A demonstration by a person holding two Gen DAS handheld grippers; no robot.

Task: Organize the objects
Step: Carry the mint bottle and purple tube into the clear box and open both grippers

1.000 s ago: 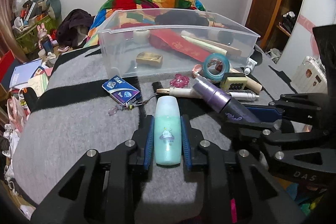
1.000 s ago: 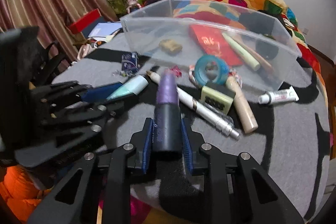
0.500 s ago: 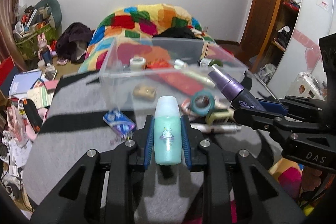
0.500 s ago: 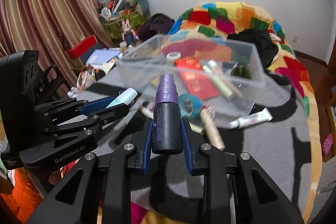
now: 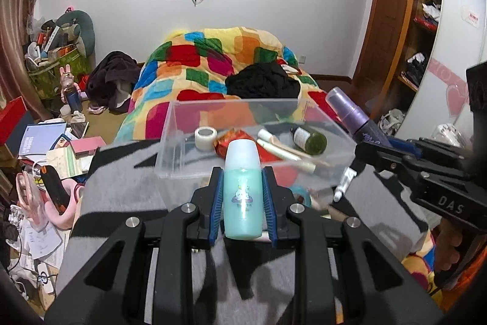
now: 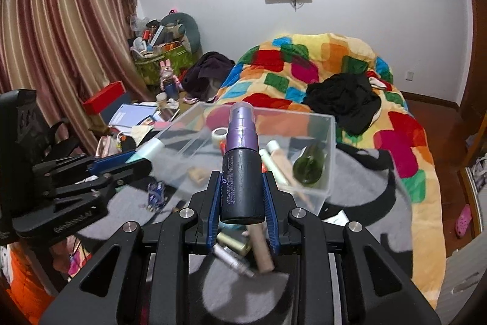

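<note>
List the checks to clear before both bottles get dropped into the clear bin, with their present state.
1. Left gripper clamps mint bottle: ok.
2. Right gripper clamps purple spray bottle: ok.
3. Clear bin open-topped: ok.
4. Free floor space in the bin beside tape roll and green bottle: ok.
5. Bottles directly above the bin: cannot tell.
6. Grippers apart from each other: ok.
</note>
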